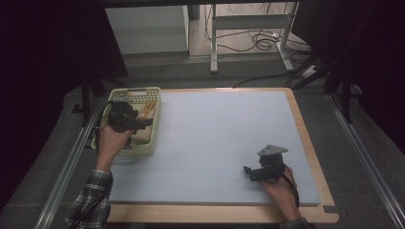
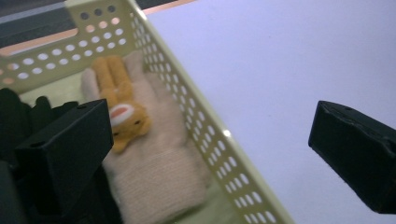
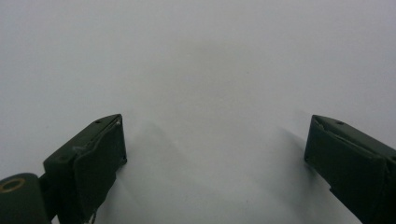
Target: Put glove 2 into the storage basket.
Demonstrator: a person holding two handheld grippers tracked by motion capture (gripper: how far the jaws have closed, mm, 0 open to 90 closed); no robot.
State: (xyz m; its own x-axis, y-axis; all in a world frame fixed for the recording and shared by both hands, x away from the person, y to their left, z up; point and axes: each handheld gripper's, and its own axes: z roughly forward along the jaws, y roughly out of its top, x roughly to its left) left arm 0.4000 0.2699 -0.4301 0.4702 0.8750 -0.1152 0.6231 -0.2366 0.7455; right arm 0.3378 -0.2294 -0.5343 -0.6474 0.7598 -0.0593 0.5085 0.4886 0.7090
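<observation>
A person stands at a table [image 1: 313, 157] covered by a pale blue mat, a hand-held gripper in each hand. A pale yellow perforated basket [image 1: 156, 125] sits at the mat's left edge, and everything here is placed from it. Inside the basket lies a cream knitted mitten [image 2: 159, 168] with a small orange plush rabbit [image 2: 119, 105] on top of it; dark fabric is bunched beside them, too dim to identify. The left hand-held gripper [image 1: 128, 119] hovers over the basket with its jaws spread wide and nothing between them. One jaw hangs above the basket's inside, the other out over the mat, so the basket wall runs between them. The mitten sits ahead of and below the inner jaw, its long axis roughly parallel to that wall. The right hand-held gripper [image 1: 255, 172] rests low over bare mat well right of the basket, also wide open and empty. The left one is much nearer and looks best placed to grasp the mitten.
</observation>
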